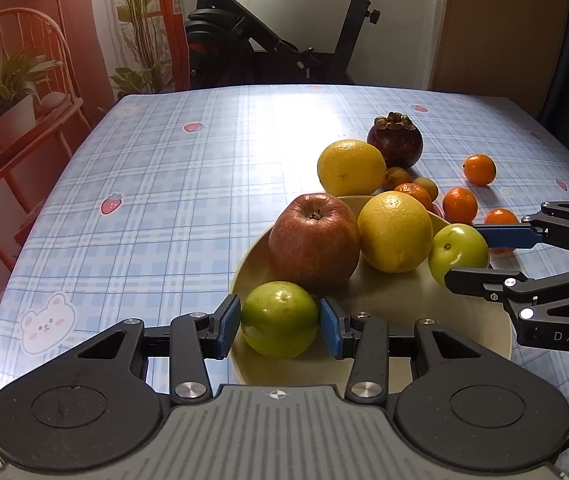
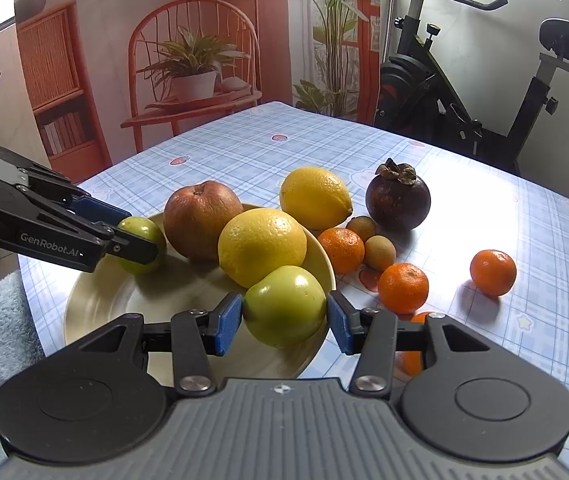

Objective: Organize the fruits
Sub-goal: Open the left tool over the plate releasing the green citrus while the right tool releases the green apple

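In the left wrist view, low and centre, our left hand-held gripper (image 1: 280, 323) pinches a small round green fruit (image 1: 279, 319) between its blue pads (image 1: 229, 325), over the near left rim of the shallow pale-yellow round plate (image 1: 250, 264). Just above it on the plate sits a large red apple (image 1: 313, 236), touching a yellow citrus (image 1: 394, 231) to its right. Further right, our right hand-held gripper (image 1: 469, 253) clamps a second green fruit (image 1: 459, 251) at the plate's right edge. Beyond the plate, on the blue checked table (image 1: 172, 184), lie another yellow citrus (image 1: 351, 167), a dark purple mangosteen (image 1: 394, 139), two small brown round fruits (image 1: 396, 177) and several small orange tangerines (image 1: 479, 169).

In the right wrist view, the left hand-held gripper (image 2: 140, 246) enters from the left edge, closed on its green fruit (image 2: 144, 232). At lower centre the right hand-held gripper (image 2: 284, 320) grips its green fruit (image 2: 284, 306) over the plate's (image 2: 96, 300) near right rim. Tangerines (image 2: 492, 272) lie scattered on the table to the right.
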Demonstrator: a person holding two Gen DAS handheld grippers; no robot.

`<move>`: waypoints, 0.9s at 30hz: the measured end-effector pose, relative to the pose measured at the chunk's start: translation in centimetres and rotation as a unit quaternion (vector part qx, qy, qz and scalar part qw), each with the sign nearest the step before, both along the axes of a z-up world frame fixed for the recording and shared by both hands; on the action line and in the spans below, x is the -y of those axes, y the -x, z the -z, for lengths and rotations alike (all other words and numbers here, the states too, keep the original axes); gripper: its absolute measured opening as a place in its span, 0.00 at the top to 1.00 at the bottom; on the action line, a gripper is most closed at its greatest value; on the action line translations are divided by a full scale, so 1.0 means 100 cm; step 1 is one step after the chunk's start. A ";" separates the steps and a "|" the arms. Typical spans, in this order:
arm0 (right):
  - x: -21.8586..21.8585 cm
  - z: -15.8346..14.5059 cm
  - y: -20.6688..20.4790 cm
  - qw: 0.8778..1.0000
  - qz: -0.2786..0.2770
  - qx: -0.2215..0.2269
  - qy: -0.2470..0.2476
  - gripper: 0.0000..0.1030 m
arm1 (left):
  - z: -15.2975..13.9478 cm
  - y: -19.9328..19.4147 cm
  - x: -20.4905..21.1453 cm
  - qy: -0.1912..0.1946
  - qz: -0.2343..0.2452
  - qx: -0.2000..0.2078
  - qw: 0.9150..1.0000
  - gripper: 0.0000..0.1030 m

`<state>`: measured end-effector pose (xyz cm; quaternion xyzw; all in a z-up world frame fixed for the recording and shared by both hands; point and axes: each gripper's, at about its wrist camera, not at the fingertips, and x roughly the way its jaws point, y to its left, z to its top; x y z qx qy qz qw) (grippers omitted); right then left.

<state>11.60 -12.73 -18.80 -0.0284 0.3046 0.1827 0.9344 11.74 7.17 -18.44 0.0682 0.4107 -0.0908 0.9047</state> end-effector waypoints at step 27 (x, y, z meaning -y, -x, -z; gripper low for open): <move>0.028 -0.015 0.010 0.998 0.045 0.034 -0.007 0.47 | -0.023 0.004 0.007 0.043 -0.027 0.062 0.997 0.45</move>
